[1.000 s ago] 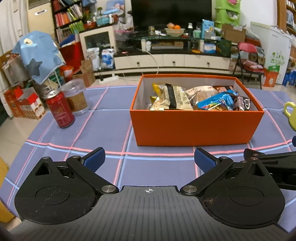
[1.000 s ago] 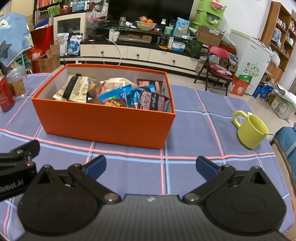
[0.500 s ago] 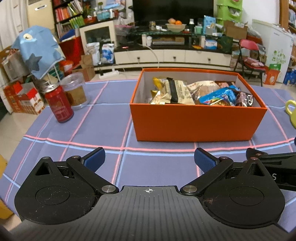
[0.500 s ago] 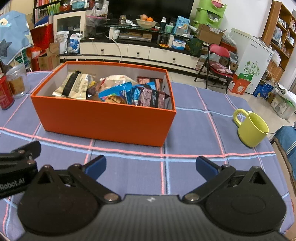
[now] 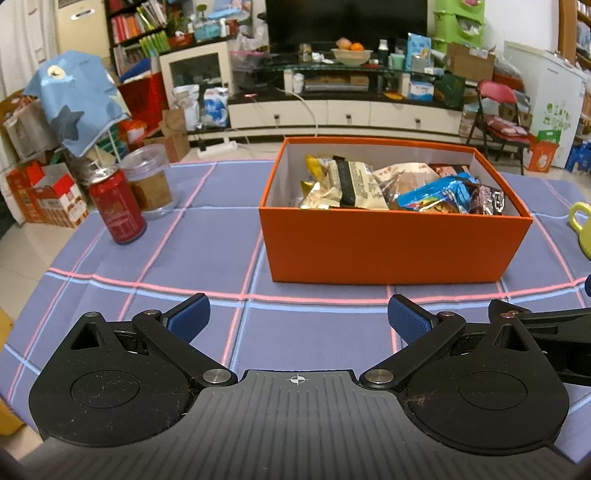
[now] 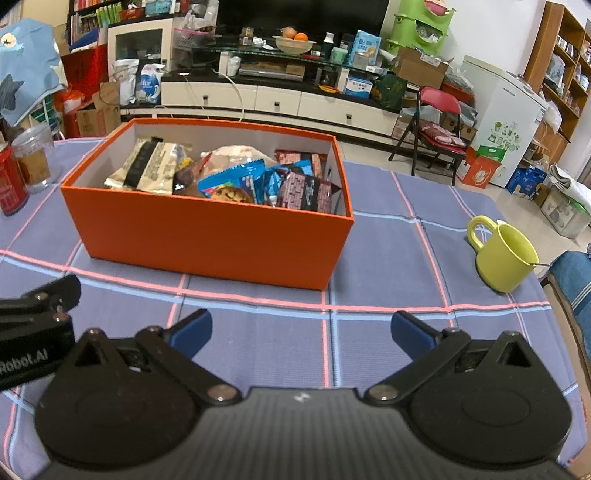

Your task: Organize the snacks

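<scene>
Before orange box (image 5: 391,251): left gripper (image 5: 298,318), right gripper (image 6: 301,328) spread, empty, drawn slightly back.

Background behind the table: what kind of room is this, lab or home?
Most likely a home living room. A TV sits on a long low cabinet cluttered with household items, a bookshelf stands at the left, and a red folding chair and small white fridge stand at the right.

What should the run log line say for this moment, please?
left gripper: open, empty | right gripper: open, empty | snacks: inside orange box | loose snacks on tablecloth: none visible
</scene>
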Demonstrator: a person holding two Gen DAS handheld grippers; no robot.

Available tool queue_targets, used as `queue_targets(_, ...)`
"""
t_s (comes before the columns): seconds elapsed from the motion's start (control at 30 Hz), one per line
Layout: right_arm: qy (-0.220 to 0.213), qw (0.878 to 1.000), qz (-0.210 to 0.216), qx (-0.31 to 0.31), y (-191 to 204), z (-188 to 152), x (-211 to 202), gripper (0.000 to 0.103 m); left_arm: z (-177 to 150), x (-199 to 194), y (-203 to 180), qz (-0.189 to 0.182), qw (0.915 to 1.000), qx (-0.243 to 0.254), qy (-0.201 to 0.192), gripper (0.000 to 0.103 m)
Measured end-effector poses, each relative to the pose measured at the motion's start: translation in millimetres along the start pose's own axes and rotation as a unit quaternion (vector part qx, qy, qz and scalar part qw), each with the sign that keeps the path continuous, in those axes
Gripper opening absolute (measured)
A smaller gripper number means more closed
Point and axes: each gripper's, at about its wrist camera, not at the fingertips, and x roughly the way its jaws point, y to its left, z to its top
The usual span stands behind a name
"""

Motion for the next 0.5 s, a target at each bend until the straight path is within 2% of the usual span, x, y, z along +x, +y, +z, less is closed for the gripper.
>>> queue_targets(0.5,0.002,1.0,0.0,-0.001,0.3,-1.7,1.6,0.102,0.3,-1.6,-1.6,-0.003,1.0,0.003,-0.002,0.088)
